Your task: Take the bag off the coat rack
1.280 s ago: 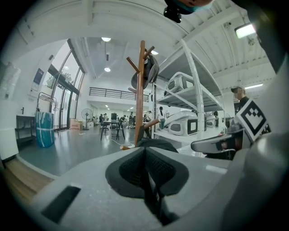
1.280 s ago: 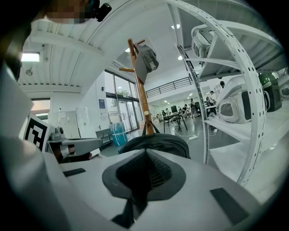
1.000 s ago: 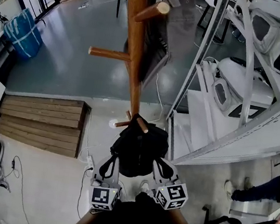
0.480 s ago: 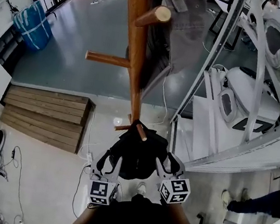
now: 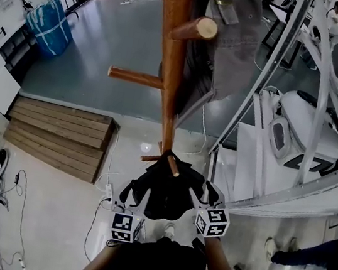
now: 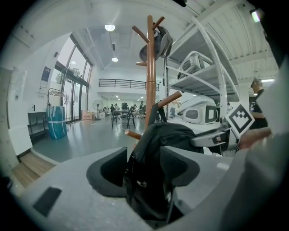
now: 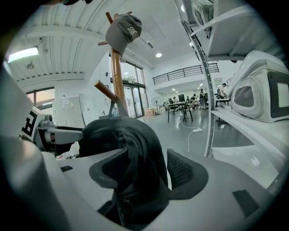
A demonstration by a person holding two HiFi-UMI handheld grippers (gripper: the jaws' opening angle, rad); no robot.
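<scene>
Bracketing the bag (image 5: 169, 192) on the coat rack (image 5: 170, 68)
Opening left gripper (image 5: 136, 196) and right gripper (image 5: 204, 194) around its fabric, nothing clamped, probably for even lifting.

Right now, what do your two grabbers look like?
The left gripper and right gripper are grey, with scooped black pads and a white cube of black square markers each. Their jaws are opening, with the black bag between them. The person wears a black top.
</scene>
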